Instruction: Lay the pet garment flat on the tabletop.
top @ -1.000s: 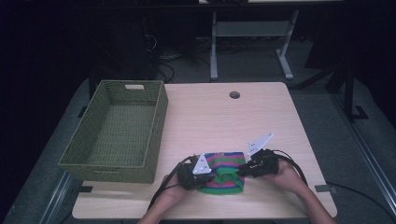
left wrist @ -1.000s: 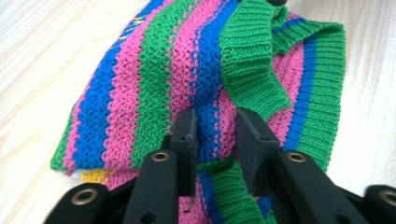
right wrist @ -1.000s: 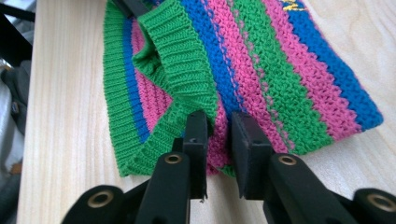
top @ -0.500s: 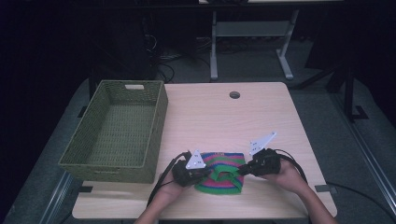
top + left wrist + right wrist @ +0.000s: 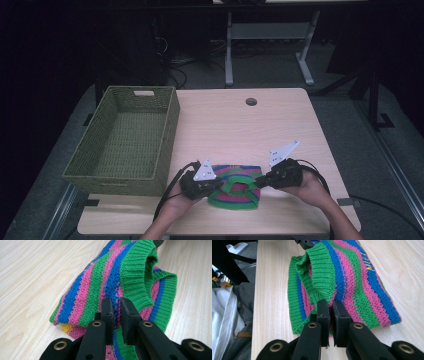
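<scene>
Where pinched, striped knit garment [image 5: 235, 184] bunched.

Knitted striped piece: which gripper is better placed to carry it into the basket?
Left, probably. The left gripper already pinches the knitted piece and sits nearer the basket; the right gripper grips its far side.

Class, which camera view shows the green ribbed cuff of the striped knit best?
The left gripper view: the green ribbed cuff stands close and sharp, each rib clear. The right gripper view shows it folded over, nearly as well. The high view shows a small green loop between the claws.
</scene>
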